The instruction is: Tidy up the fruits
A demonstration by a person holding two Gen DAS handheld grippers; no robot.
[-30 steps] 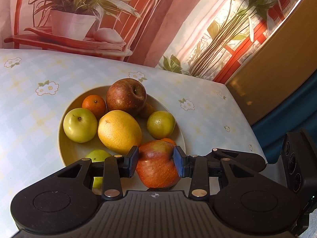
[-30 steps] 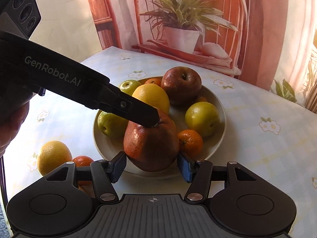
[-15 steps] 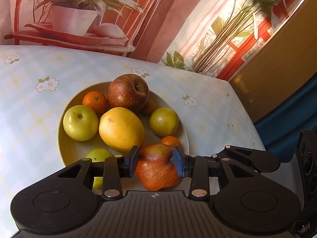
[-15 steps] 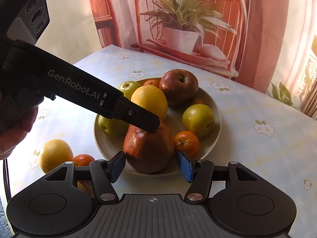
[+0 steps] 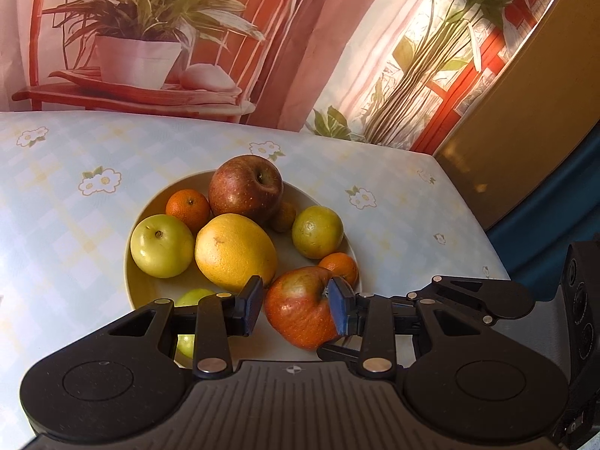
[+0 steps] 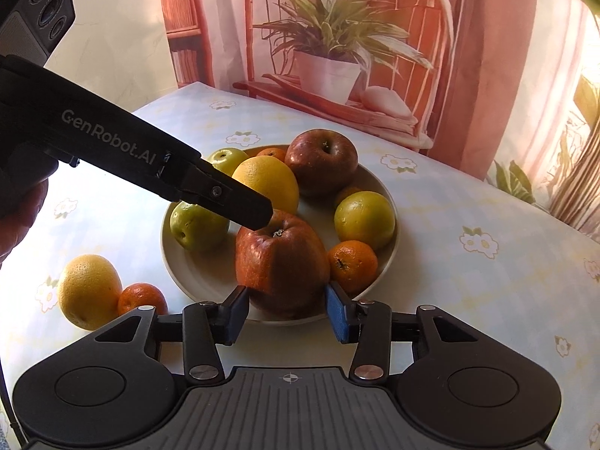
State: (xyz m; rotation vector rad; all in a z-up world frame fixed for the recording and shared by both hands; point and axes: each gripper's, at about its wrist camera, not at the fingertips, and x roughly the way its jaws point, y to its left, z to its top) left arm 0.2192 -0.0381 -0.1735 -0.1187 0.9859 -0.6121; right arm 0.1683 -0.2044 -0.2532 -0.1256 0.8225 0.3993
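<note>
Printed backdrop (image 6: 487, 37) of a potted plant hangs behind the worktop (image 6: 468, 195), which carries a pale flowered cloth. A plate (image 6: 202, 273) stands near the middle of the worktop and holds most of the fruit.

Finding 1: the red apple (image 6: 281, 262) sits tilted on the plate's rim, on the side toward the near edge of the worktop, touching a small orange (image 6: 352, 264). It appears to be mid-placement, since both tools are on it at once.

Finding 2: the left gripper (image 5: 294, 300) comes down over the apple's stem end. Its jaws are narrow and closed on the upper part. One pad clearly bears on the fruit, while contact at the other is less certain.

Finding 3: the right gripper (image 6: 287, 307) faces the apple from the near edge. Its jaws have just been closing, with the apple's lower half between them, and the pads appear to bear on both flanks. In my judgement this steadies the apple against rolling off the rim.

Finding 4: a yellow citrus (image 6: 88, 290) and another orange (image 6: 140, 298) lie off the plate near the worktop's near left edge, not yet sorted.
</note>
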